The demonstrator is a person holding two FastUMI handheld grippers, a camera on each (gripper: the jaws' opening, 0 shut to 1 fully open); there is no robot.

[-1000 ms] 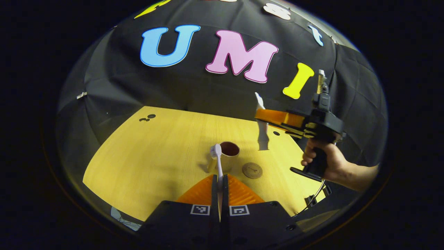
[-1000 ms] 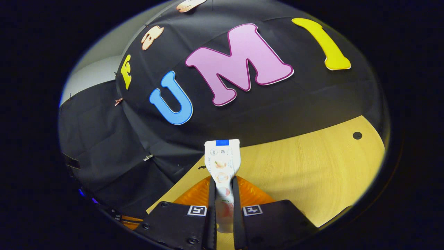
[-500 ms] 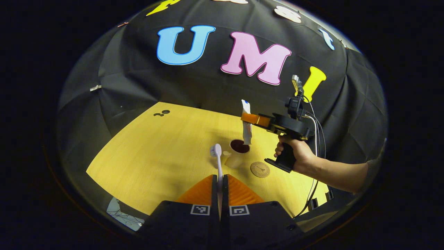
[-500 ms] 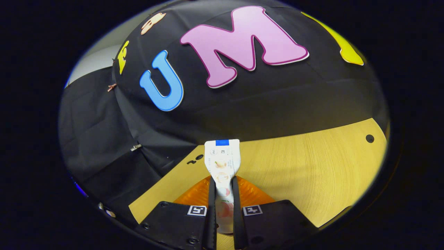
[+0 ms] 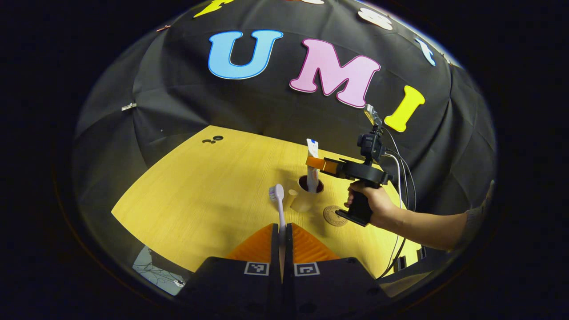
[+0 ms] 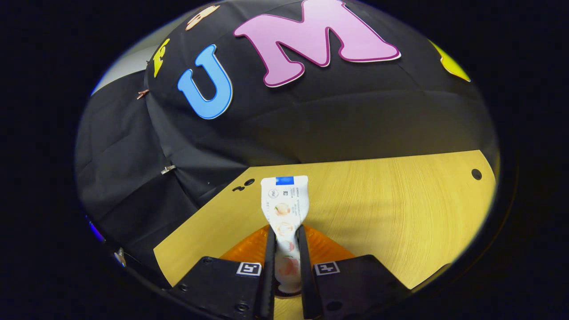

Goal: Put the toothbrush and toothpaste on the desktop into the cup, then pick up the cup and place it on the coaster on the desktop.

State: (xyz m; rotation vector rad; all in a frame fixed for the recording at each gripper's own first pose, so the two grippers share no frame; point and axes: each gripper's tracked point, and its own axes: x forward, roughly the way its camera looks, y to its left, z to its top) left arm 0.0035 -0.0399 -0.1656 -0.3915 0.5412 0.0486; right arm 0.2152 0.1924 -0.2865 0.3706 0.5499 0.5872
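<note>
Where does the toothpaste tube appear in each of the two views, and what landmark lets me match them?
Left gripper view: the toothpaste tube stands upright right of centre, clamped by the right gripper, its lower end at the mouth of the cup.
Right gripper view: the tube rises at bottom centre, between that gripper's own fingers.
Shared landmark: the wooden desktop, with the two dark holes near its far edge.

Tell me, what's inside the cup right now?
The bottom end of the toothpaste dips into the cup, with the right gripper shut on it. The cup's dark inside hides how deep the tube goes. The toothbrush sits outside, in the left gripper.
</note>
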